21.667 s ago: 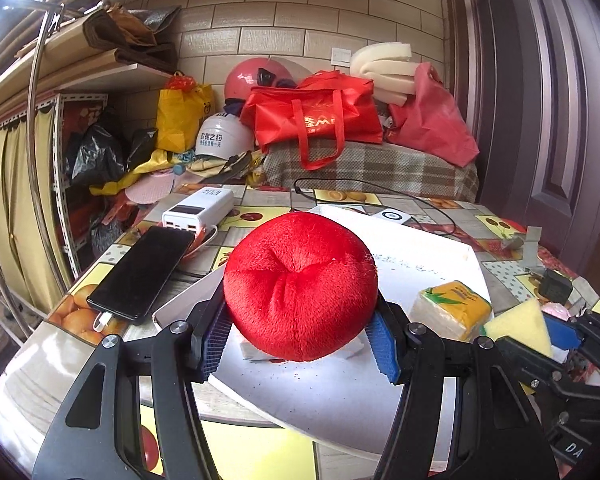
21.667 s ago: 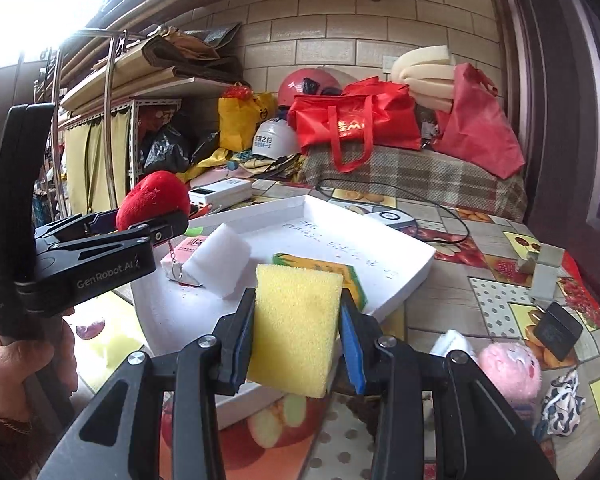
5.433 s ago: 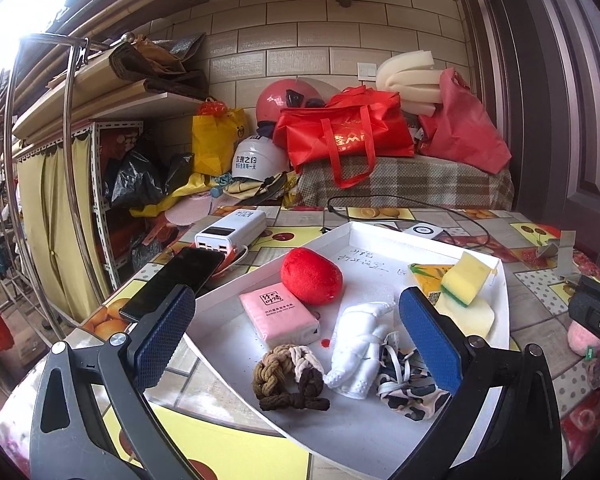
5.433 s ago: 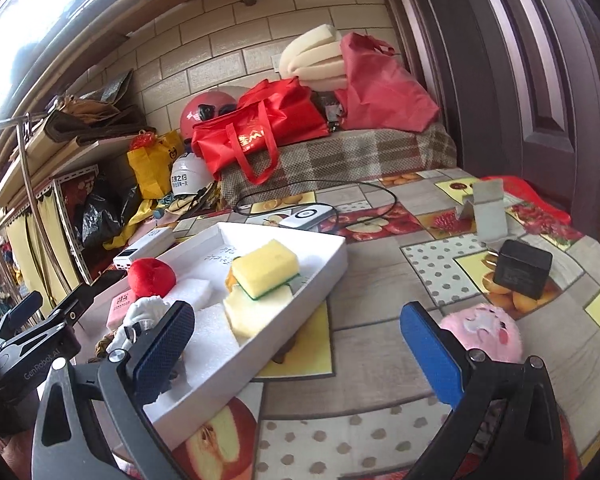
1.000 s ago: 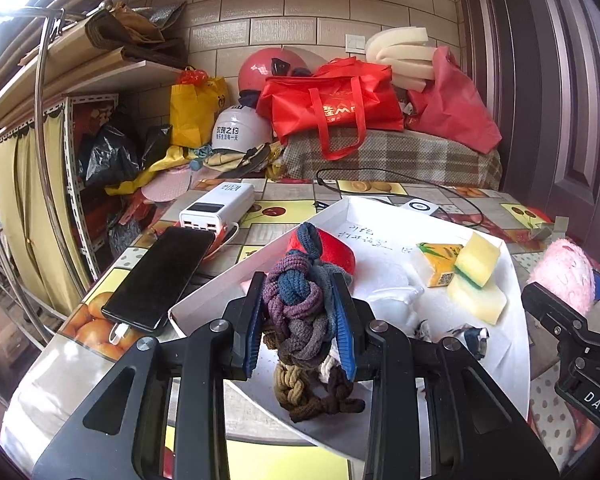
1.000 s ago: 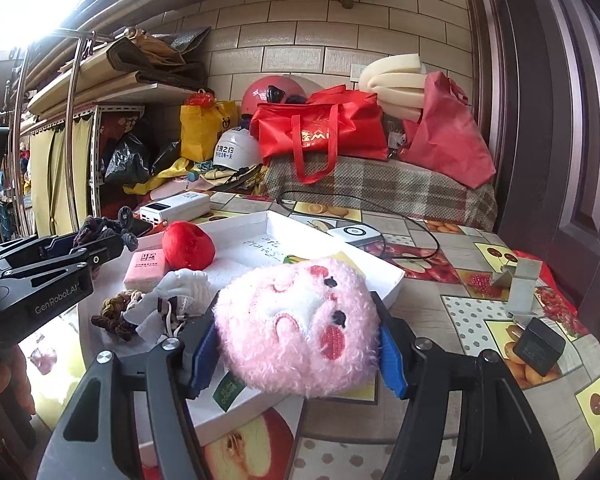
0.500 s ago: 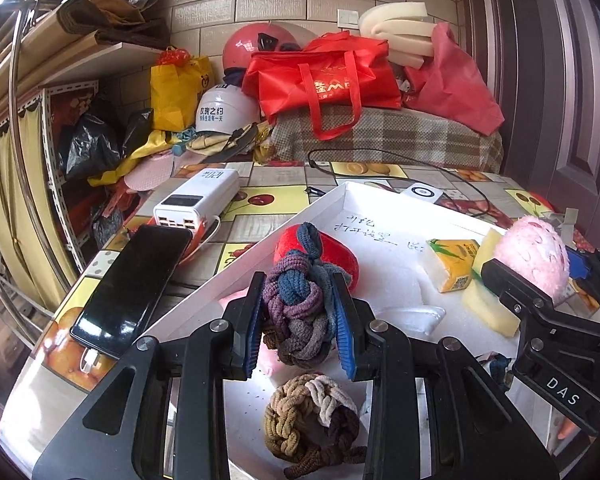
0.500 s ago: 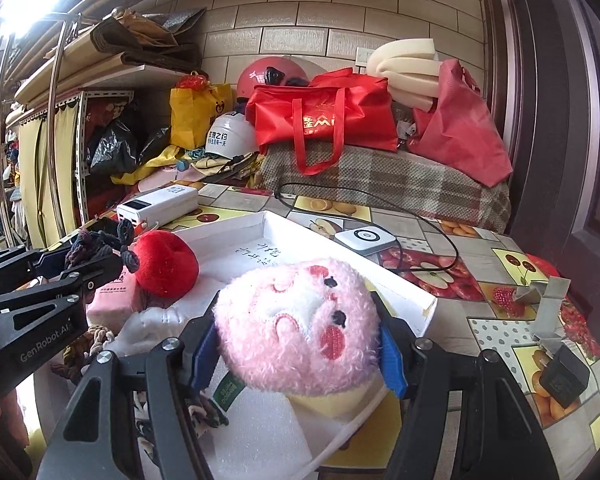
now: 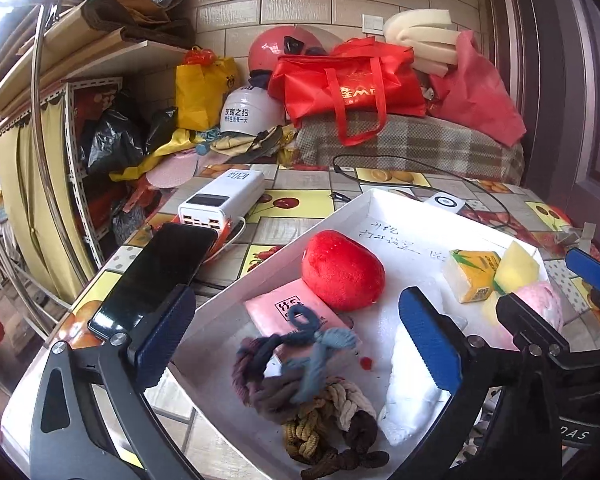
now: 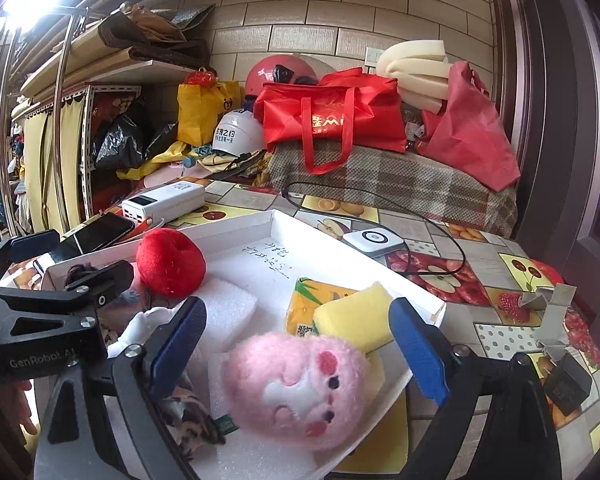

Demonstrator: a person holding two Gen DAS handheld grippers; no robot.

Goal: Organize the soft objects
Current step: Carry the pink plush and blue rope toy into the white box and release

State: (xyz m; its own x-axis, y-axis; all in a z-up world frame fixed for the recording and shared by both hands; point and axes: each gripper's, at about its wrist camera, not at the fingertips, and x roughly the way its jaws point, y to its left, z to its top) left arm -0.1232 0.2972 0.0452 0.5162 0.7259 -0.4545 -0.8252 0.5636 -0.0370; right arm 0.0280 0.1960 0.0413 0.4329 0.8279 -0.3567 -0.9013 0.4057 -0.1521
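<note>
Dropped into tray (image 10: 428, 300): 1 pink plush (image 10: 296, 388), 1 knotted rope (image 9: 296, 356), both hand-held grippers (image 9: 296, 344) (image 10: 296, 344) spread, 2 ropes total.

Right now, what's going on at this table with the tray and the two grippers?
Soft items are being gathered into the white tray. Both grippers are open and empty. The left gripper hangs over the blue-purple knotted rope, which lies on a brown rope and the pink pack. The right gripper hangs over the pink plush, which lies in the tray beside the yellow sponge. The red plush is in there too.
</note>
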